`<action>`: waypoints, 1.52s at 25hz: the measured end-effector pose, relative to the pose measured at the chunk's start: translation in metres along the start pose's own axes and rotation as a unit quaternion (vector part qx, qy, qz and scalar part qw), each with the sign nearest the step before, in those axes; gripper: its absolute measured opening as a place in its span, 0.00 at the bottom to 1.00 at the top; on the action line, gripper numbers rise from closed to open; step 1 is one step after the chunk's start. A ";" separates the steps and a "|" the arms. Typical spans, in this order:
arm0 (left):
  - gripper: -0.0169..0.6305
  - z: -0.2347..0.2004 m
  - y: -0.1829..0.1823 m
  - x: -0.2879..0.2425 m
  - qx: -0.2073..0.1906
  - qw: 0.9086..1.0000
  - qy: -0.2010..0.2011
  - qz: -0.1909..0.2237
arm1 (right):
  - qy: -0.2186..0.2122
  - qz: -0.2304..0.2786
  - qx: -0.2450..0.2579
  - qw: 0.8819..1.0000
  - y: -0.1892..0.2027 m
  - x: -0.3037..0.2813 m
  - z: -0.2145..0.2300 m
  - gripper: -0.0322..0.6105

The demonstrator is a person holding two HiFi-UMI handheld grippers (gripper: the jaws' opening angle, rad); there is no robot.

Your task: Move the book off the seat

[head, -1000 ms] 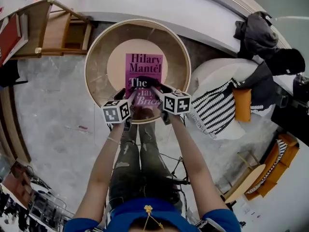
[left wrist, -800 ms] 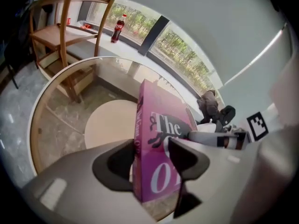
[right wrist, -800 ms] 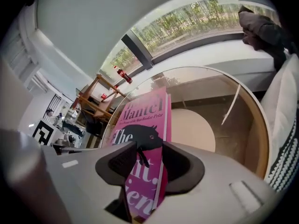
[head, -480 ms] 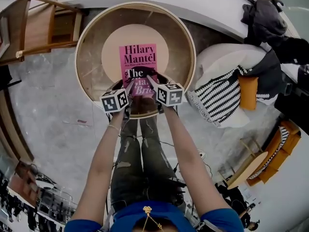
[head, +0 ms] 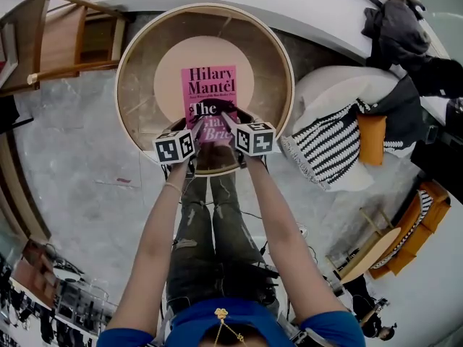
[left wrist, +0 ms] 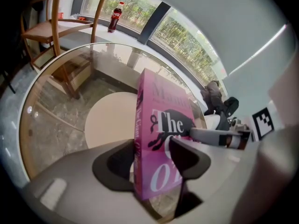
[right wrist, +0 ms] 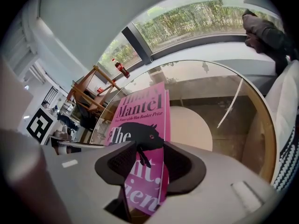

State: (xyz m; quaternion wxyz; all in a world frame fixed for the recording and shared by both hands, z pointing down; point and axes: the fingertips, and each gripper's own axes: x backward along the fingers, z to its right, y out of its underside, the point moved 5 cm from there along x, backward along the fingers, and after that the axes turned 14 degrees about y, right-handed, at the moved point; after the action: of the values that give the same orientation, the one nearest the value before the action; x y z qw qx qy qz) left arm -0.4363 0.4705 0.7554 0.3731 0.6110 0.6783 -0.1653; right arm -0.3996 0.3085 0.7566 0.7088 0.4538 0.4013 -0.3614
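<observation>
A pink book (head: pixel 210 92) lies cover up on a round glass table (head: pixel 282 63), over its cream base. Both grippers are at the book's near edge. My left gripper (head: pixel 194 126) takes the left corner. In the left gripper view the book (left wrist: pixel 163 120) stands between the jaws of the left gripper (left wrist: pixel 149 160), which have widened, with a sliver of gap at the spine. My right gripper (head: pixel 230 123) takes the right corner. In the right gripper view its pads flank the book (right wrist: pixel 140 111) closely, and the right gripper (right wrist: pixel 149 160) is just starting to open.
A wooden shelf unit (head: pixel 72 35) stands left of the table. To the right is a white seat (head: pixel 318 96) with a striped blanket (head: pixel 325 150) and an orange cushion (head: pixel 372 137). Dark clothes (head: pixel 398 27) lie beyond. A cola bottle (left wrist: pixel 115 17) stands on the window ledge.
The book and both grippers have moved a little further onto the table. In the last half second almost nothing shifted.
</observation>
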 end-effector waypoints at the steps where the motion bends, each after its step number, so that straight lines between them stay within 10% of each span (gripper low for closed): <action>1: 0.40 0.000 0.000 0.000 0.000 1.000 -0.001 0.000 | 0.001 0.000 0.000 1.000 0.000 0.000 0.000 0.33; 38: 0.35 0.011 -0.005 0.014 -0.013 0.999 -0.024 0.021 | 0.032 -0.011 0.019 0.999 0.001 0.024 0.009 0.33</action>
State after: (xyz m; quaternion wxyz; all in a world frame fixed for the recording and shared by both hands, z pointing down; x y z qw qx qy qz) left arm -0.4375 0.4723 0.7371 0.4011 0.6158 0.6582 -0.1633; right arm -0.3864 0.2971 0.7383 0.6833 0.4739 0.4214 -0.3618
